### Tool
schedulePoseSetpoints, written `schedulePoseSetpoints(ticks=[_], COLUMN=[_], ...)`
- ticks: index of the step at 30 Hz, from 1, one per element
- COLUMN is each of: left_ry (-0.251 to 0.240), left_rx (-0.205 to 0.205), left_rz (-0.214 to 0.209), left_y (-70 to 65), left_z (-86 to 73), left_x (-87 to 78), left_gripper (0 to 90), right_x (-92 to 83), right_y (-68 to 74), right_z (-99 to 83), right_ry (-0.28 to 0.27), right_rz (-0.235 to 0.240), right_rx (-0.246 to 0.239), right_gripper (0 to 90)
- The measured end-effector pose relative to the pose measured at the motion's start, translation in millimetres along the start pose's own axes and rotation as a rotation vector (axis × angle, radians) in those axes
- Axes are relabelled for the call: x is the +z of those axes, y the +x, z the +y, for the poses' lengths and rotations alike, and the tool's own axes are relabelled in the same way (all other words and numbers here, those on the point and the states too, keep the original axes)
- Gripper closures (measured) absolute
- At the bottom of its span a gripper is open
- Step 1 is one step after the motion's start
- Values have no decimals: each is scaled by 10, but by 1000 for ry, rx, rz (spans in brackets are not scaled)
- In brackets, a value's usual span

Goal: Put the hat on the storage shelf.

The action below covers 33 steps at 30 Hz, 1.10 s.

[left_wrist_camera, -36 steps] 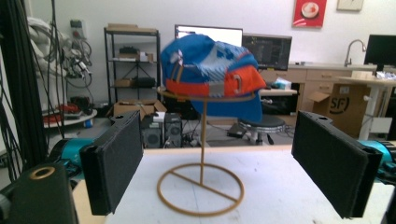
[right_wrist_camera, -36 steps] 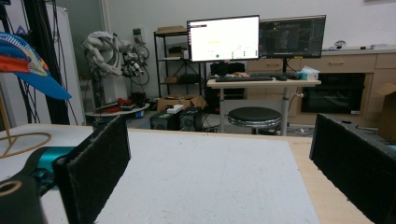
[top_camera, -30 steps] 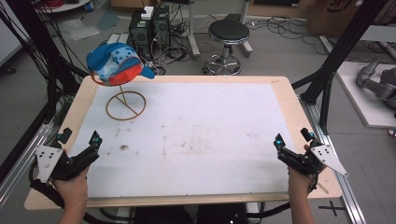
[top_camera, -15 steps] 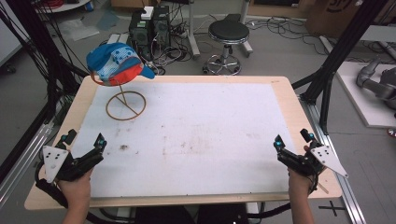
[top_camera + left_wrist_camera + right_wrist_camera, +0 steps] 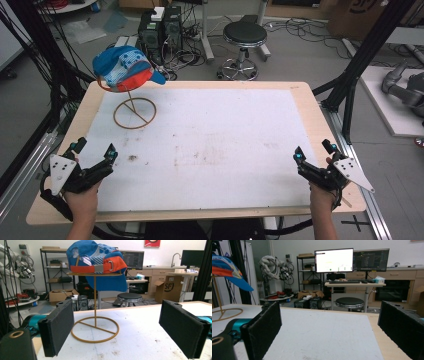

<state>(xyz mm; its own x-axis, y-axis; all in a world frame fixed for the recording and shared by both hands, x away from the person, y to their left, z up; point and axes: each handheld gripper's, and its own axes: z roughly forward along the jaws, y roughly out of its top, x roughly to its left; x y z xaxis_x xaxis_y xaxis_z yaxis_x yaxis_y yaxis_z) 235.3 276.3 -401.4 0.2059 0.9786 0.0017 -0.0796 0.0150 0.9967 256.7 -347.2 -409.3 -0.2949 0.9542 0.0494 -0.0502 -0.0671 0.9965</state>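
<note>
Our left claw (image 5: 93, 151) sits at the near left corner of the desk (image 5: 210, 145), its jaws spread wide with nothing between them, held in our left hand (image 5: 82, 202). Through its own camera we see the two black pads (image 5: 58, 327) standing well apart, framing the hat stand (image 5: 134, 107) farther off. Our right claw (image 5: 312, 151) rests at the near right edge, jaws likewise spread and empty, gripped by our right hand (image 5: 322, 200). From there outward, the desk's white top is bare and scuffed in the middle. At the far left corner stands the thin wire hat stand on its ring base, and a blue cap (image 5: 125, 67) with an orange strap sits on top of it, brim pointing right. Beyond the desk we see a round black stool (image 5: 244, 37) on the floor.
</note>
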Motion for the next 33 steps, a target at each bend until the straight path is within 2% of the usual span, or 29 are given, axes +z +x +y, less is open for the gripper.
schedulePoseSetpoints(ticks=[4,10,22,33], left_ry=[0,26,16,0], left_rx=[0,8,15,13], left_rz=[-9,-7,-19,-14], left_y=[-8,-5,1,17], left_z=[-1,-13,-14,-10], left_x=[6,21,7,-20], left_gripper=[131,132,132,132], right_x=[-5,8,39,66], right_y=[-5,-8,26,45], right_z=[5,-12,-28,-32], right_ry=[-3,4,16,12], right_rz=[1,3,11,15], right_rx=[-5,-5,-28,-36], right_gripper=[48,48,48,47])
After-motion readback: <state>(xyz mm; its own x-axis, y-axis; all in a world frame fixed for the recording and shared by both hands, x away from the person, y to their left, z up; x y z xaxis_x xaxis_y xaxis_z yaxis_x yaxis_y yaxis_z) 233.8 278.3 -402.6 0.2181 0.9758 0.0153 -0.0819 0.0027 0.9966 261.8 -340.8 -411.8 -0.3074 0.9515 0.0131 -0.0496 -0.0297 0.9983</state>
